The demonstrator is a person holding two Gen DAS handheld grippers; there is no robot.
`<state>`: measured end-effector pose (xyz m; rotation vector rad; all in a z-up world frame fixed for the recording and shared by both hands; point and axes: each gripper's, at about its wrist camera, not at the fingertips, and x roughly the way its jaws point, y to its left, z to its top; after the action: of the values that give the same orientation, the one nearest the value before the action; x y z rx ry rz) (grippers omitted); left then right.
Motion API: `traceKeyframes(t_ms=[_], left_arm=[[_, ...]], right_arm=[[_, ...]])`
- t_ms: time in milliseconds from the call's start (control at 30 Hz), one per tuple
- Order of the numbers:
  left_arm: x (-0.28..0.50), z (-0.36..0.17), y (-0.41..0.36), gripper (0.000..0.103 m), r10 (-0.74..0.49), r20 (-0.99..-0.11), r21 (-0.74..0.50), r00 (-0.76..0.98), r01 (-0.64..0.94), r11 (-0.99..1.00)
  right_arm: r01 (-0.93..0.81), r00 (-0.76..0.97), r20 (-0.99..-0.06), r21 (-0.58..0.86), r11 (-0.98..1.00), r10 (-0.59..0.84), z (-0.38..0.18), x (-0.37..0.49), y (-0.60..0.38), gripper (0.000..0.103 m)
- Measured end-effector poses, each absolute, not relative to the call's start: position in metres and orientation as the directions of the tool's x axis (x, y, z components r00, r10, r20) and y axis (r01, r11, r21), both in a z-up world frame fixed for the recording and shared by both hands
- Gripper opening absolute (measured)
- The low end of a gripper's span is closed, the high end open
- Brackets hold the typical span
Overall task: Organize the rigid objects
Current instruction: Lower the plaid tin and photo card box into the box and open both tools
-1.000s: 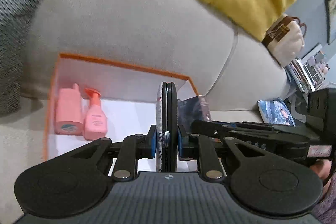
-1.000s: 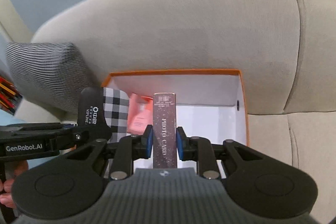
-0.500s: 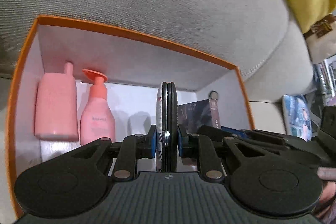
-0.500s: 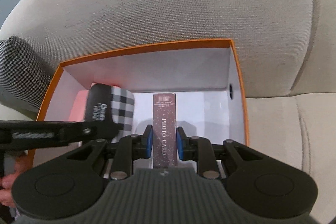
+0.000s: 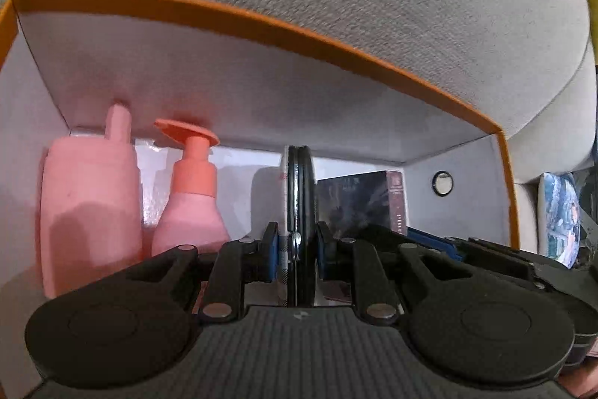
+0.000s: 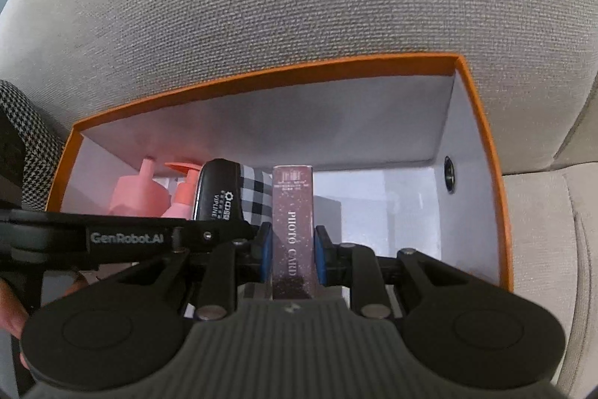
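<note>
Where the orange-rimmed box point(image 6: 497, 197) sits on the beige sofa point(image 6: 299, 6), contents: two pink bottles, one squared point(image 5: 89, 208), one pump-topped point(image 5: 190, 204), lying side by side at its left. One plaid-faced round compact point(image 5: 299, 212), edge-on, clamped in the left gripper point(image 5: 297, 249) over the box interior. One "PHOTO CARD" box point(image 6: 293, 223), clamped in the right gripper point(image 6: 289, 249) beside it. Left view alone: a second sofa cushion point(image 5: 557, 212). Right view alone: houndstooth cushion point(image 6: 33, 137).
</note>
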<state>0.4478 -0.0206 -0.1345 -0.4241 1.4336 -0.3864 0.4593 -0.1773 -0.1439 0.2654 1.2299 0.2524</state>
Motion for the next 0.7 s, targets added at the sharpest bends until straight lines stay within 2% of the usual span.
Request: traceKeyframes(t_ms=[433, 700], left_arm=[[0.437, -0.095, -0.02, 0.024, -0.403, -0.898, -0.381, 0.175, 0.148, 0.913], [0.429, -0.079, -0.015, 0.025, -0.376, -0.91, -0.327, 0.174, 0.257, 0.909]], right_arm=[[0.0, 0.322, -0.871, 0.393, 0.919, 0.372, -0.139, 0.463, -0.182, 0.023], [0.004, 0.286, -0.896, 0.356, 0.935, 0.34, -0.146, 0.471, -0.182, 0.024]])
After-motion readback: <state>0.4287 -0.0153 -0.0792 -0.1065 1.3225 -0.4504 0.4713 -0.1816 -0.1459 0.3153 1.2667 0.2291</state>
